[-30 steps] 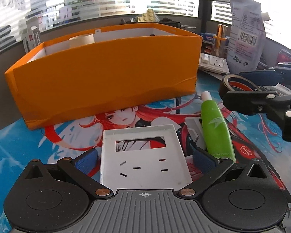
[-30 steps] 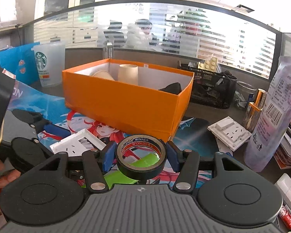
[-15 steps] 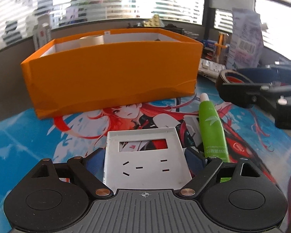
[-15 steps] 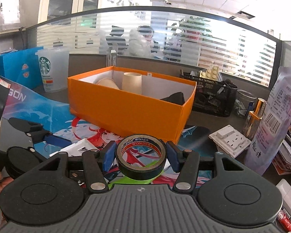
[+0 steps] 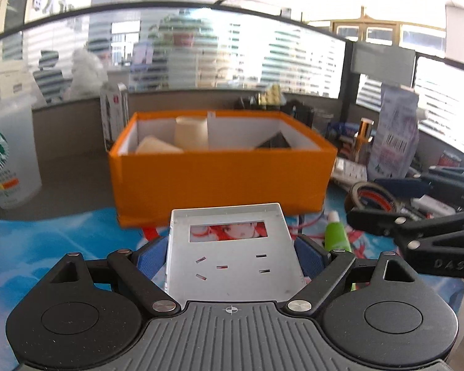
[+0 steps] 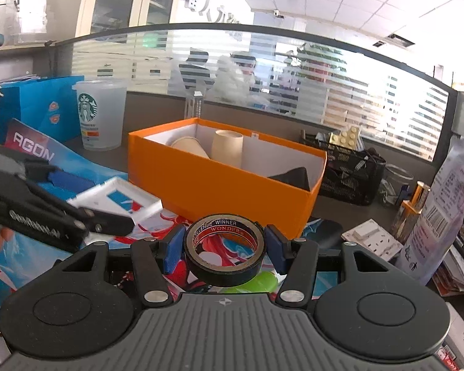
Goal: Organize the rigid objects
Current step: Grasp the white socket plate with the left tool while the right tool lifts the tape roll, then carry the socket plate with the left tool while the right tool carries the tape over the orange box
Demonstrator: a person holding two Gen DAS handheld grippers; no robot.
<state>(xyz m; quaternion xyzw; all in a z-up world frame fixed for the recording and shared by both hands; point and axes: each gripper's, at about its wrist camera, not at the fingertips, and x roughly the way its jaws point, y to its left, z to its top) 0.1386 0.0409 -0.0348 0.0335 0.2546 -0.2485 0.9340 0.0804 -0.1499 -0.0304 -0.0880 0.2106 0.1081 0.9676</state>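
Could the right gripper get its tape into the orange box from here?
Probably yes. The right gripper holds the tape in front of the box, whose top is open, with bare floor between the cups and a dark thing.

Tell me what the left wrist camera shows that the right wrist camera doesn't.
Only the left wrist view shows the left tool gripping the white socket plate face-on, and the green tube's white cap. Only the right wrist view shows the blue paper bag, the black mesh basket and the tape's printed label. Both show the orange box, the Starbucks cup and the right tool holding the tape.
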